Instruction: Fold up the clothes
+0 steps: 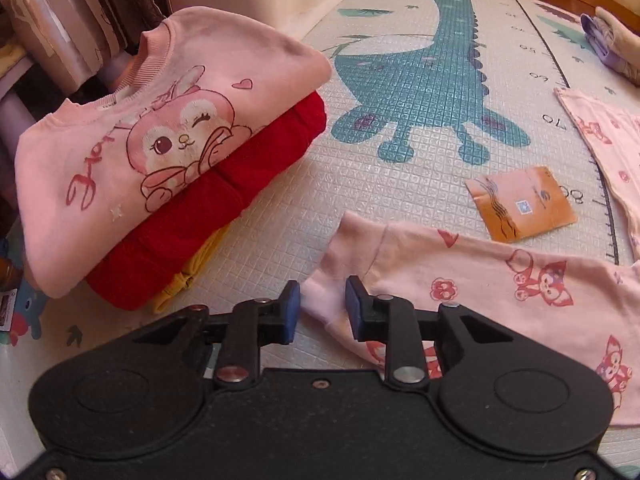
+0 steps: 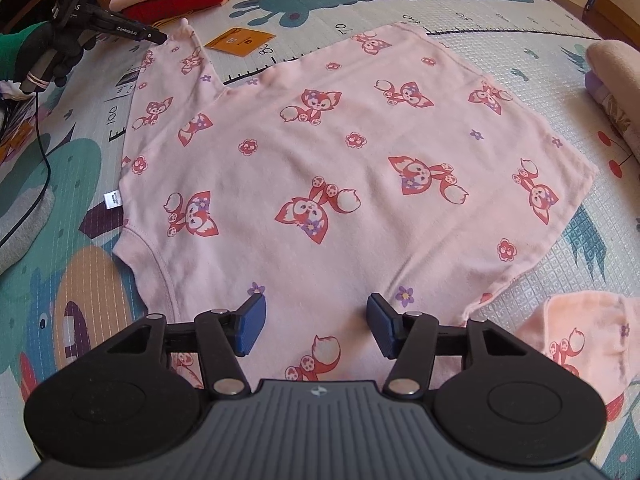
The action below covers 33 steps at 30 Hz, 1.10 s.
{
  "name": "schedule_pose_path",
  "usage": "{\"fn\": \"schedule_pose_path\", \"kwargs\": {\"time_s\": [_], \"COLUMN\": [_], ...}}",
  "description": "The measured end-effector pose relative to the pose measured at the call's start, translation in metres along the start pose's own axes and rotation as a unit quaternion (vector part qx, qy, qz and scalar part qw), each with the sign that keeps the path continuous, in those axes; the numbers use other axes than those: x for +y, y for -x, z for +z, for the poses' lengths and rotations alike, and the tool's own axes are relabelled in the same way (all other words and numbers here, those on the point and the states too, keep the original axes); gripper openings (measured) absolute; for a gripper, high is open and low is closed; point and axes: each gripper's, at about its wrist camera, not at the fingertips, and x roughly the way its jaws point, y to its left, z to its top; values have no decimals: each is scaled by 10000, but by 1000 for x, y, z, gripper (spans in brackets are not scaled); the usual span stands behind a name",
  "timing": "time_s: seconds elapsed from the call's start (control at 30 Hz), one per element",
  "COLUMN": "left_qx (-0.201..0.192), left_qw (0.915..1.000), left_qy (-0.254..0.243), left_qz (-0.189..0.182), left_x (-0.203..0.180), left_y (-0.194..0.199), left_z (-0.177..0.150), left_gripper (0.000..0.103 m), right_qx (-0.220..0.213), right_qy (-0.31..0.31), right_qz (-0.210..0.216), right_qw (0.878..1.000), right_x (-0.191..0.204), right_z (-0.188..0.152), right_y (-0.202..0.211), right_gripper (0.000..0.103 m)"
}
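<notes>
A pink shirt with red fox prints (image 2: 340, 152) lies spread flat on the play mat (image 2: 400, 12). Its left sleeve (image 2: 168, 80) stretches toward the far left, where my left gripper (image 2: 158, 36) meets the cuff. In the left wrist view that cuff (image 1: 324, 300) lies between the blue pads (image 1: 289, 312) of the left gripper (image 1: 322, 308), which stands open with a narrow gap. My right gripper (image 2: 316, 320) hovers wide open over the shirt's near part, holding nothing. The other sleeve (image 2: 580, 340) lies bunched at the lower right.
A stack of folded clothes, a pink bunny sweatshirt (image 1: 160, 140) on red and yellow items, sits left of the sleeve. An orange packet (image 1: 520, 204) lies on the mat near the shirt. More folded clothes (image 2: 616, 80) sit at the right. A gloved hand (image 2: 40, 52) holds the left gripper.
</notes>
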Motion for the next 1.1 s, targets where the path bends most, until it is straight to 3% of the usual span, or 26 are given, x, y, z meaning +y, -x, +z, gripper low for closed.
{"fn": "schedule_pose_path", "kwargs": {"time_s": [0.27, 0.4, 0.53, 0.6, 0.7, 0.77, 0.9, 0.97, 1.1], "left_qx": [-178, -390, -573, -211, 36, -199, -504, -538, -533], "left_qw": [9983, 9991, 9973, 9982, 9985, 9979, 9916, 9852, 9630], "left_qy": [492, 142, -245, -303, -306, -320, -894, -1070, -1547], "left_qz": [272, -26, -387, -479, -462, -533, -784, -1228, -2143], "left_x": [18, 3, -20, -24, -26, -32, -69, -90, -137], "left_y": [12, 12, 2, -16, -15, -2, 20, 30, 51], "left_z": [-4, 6, 18, 20, 32, 35, 36, 36, 26], "left_gripper": [25, 25, 15, 15, 15, 15, 15, 15, 15], "right_qx": [-392, -662, -1003, -1180, -1500, -1639, -1787, -1696, -1600], "right_qy": [-328, -427, -1111, -1612, -2663, -3187, -4079, -4193, -4323], "right_qz": [56, -116, -367, -559, -871, -1054, -1378, -1387, -1473], "right_qw": [9987, 9968, 9881, 9782, 9482, 9276, 8847, 8810, 8751], "right_x": [-10, -16, -47, -69, -107, -126, -159, -171, -190], "right_z": [-6, -7, -17, -28, -57, -76, -113, -117, -113], "right_y": [41, 66, 89, 98, 113, 120, 115, 103, 83], "right_gripper": [52, 52, 52, 52, 52, 52, 52, 53, 52]}}
